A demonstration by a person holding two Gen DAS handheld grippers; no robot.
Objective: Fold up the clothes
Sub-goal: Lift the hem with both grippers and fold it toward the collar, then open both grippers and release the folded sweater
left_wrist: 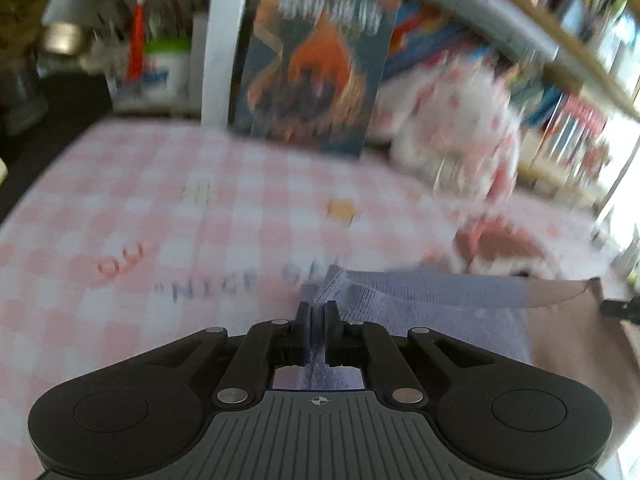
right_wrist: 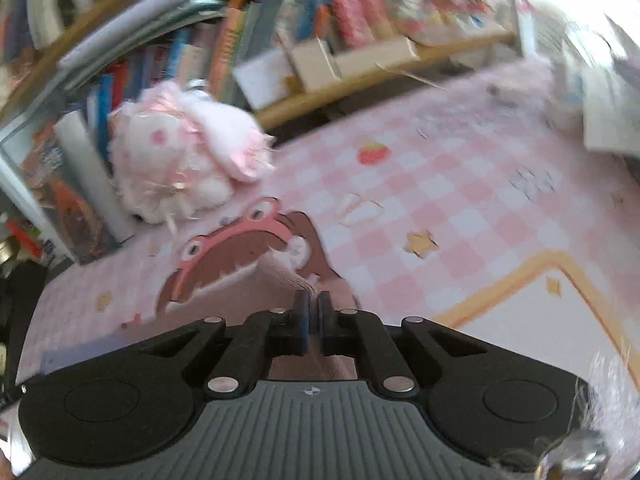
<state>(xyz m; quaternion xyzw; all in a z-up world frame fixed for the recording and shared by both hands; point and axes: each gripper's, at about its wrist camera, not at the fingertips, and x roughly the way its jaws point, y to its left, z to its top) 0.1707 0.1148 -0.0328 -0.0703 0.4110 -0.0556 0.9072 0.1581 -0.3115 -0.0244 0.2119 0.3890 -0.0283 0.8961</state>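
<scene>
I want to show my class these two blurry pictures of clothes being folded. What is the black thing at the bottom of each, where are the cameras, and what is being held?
There is no robot. A person holds a two-finger tool in each hand, and a wide-angle camera on each tool looks forward along its fingers. The black shape at the bottom is the tool itself.

One picture is from the left hand. The left gripper is shut on a garment, lilac here and beige farther right.

The other is from the right hand. The right gripper is shut on a pinkish fabric edge, probably the same garment, though I cannot be sure.

Below lies a pink checked cloth. A plush toy sits by bookshelves. Blur suggests movement.
</scene>
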